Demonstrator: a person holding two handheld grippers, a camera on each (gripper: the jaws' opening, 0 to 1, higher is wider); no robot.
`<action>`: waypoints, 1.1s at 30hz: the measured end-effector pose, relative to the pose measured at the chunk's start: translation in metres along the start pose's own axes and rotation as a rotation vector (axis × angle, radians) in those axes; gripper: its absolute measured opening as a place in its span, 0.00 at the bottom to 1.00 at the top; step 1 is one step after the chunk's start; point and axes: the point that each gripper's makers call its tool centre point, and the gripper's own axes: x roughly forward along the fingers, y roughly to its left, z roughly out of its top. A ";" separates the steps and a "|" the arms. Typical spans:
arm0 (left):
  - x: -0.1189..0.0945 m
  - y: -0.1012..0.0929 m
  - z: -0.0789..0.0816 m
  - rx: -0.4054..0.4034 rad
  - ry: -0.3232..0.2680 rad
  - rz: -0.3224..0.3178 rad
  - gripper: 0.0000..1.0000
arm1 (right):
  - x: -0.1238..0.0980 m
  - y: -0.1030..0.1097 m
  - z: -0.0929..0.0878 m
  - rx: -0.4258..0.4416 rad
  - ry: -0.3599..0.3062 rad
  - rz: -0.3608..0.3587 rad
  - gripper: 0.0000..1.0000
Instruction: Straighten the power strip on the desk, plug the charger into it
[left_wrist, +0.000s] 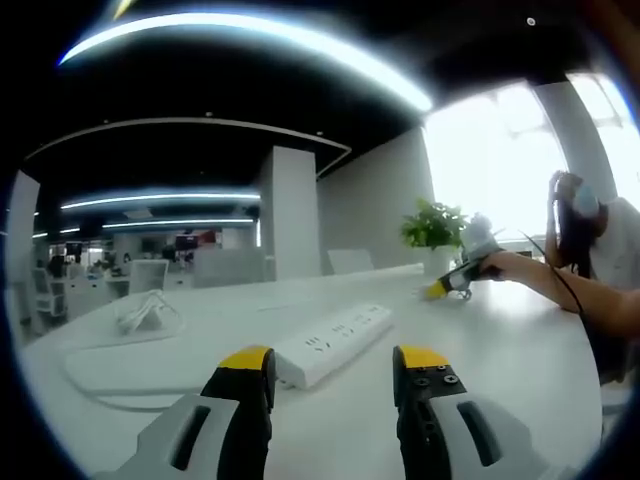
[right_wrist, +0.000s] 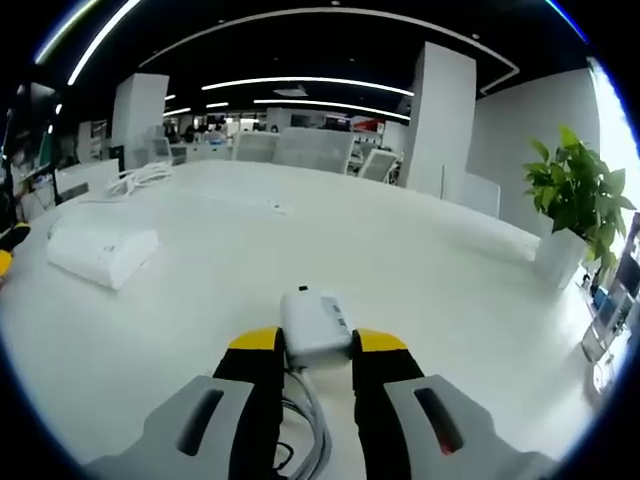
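Left gripper view: left tool (left_wrist: 333, 372) hangs low over the white worktop (left_wrist: 520, 350), jaws apart, nothing between them. Power strip (left_wrist: 333, 344) lies just beyond the tips, skewed, running from near-left to far-right, sockets up. Its cable (left_wrist: 110, 372) loops off to the left; a small bundle of wire (left_wrist: 148, 310) sits farther left. Far right, the right tool (left_wrist: 452, 282) is down at the worktop in the person's hand (left_wrist: 500, 264), a potted plant (left_wrist: 434, 228) behind it. Right gripper view: right tool (right_wrist: 305, 352) has its yellow tips on either side of the white charger (right_wrist: 314, 325), which rests on the worktop with its cord (right_wrist: 312, 420) trailing back between the jaws; they look closed on it, though I can't confirm firm contact. Power strip shows as a white block at far left, well apart from the charger. Judgement: strip isn't squared yet, charger is just being picked up. To do it well: nudge the strip with the left tool at its near end, rotate until parallel with the worktop edge, then pin it flat. Grip the charger by its flat sides, keep cord slack, line the prongs over a socket before pushing straight down.
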 end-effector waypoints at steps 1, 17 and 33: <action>0.000 0.001 0.001 -0.001 -0.003 0.002 0.49 | 0.000 0.000 0.000 -0.005 0.001 0.000 0.24; 0.000 0.002 0.002 -0.016 -0.009 0.003 0.49 | -0.004 0.000 0.011 -0.079 -0.006 -0.017 0.24; 0.000 0.002 0.000 0.008 0.002 0.004 0.49 | -0.018 0.042 0.045 -0.234 -0.093 0.058 0.23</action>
